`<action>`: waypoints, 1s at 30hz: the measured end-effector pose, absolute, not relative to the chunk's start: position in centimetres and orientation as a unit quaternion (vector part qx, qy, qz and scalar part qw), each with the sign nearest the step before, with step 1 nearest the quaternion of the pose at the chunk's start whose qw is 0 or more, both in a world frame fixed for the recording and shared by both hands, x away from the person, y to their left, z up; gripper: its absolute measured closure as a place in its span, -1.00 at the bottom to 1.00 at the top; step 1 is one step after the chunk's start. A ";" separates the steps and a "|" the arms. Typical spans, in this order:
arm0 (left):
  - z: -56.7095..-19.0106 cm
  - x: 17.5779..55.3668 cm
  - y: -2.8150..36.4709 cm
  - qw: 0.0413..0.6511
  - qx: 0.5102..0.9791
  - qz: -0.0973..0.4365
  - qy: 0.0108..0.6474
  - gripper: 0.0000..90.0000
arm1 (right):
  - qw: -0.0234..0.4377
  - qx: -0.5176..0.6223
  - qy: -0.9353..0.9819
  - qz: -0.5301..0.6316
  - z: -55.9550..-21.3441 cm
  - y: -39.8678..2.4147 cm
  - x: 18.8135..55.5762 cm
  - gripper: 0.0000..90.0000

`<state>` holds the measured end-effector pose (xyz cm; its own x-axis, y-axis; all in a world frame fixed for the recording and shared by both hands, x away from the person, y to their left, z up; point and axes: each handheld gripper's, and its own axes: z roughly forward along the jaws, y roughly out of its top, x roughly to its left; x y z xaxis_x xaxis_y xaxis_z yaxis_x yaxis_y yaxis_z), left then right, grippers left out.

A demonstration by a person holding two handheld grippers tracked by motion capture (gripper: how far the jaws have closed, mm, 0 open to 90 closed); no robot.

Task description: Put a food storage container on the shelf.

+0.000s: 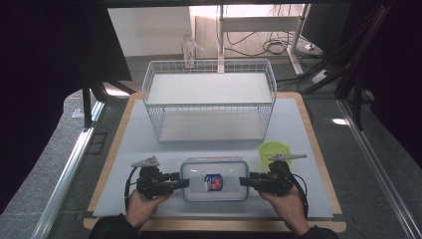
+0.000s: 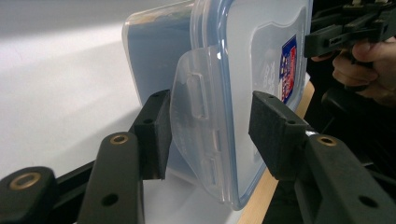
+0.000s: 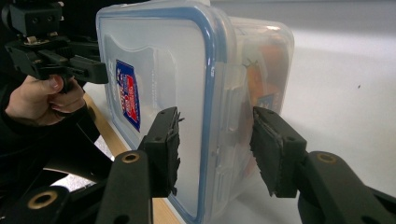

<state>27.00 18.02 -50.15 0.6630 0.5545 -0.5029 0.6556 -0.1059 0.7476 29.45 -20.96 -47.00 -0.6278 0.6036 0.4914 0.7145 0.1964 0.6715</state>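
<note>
Two grippers flank the clear lidded container, which sits on the white mat near your edge of the table, in front of the wire basket. Your left gripper meets the container's left end and your right gripper its right end, both pointing inward toward the red and blue label on the lid.

In the left gripper view, your jaws are half spread around the raised latch flap at that end; one pad lies against the flap's outer side, while the other pad stands apart from the lid, so I cannot tell that you have a firm pinch. In the right gripper view, your jaws straddle the end of the container with its latch between them; both pads look close to the plastic, but contact is unclear.

Just behind the container's right end, beside your right gripper, sits a green bowl.
</note>
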 end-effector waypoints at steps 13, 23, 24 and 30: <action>-46.4 28.9 18.6 0.543 0.745 -0.033 0.385 0.16 | 0.047 -0.414 -0.760 -0.499 -44.6 -21.1 30.8 0.18; -43.4 30.3 19.1 0.547 0.747 -0.013 0.377 0.16 | 0.032 -0.398 -0.759 -0.514 -41.6 -20.5 32.6 0.18; -43.2 30.5 19.2 0.547 0.747 -0.011 0.377 0.16 | 0.031 -0.397 -0.760 -0.514 -41.4 -20.5 32.8 0.18; -41.5 31.3 19.5 0.551 0.745 -0.001 0.376 0.16 | 0.028 -0.391 -0.760 -0.519 -40.0 -20.2 33.9 0.18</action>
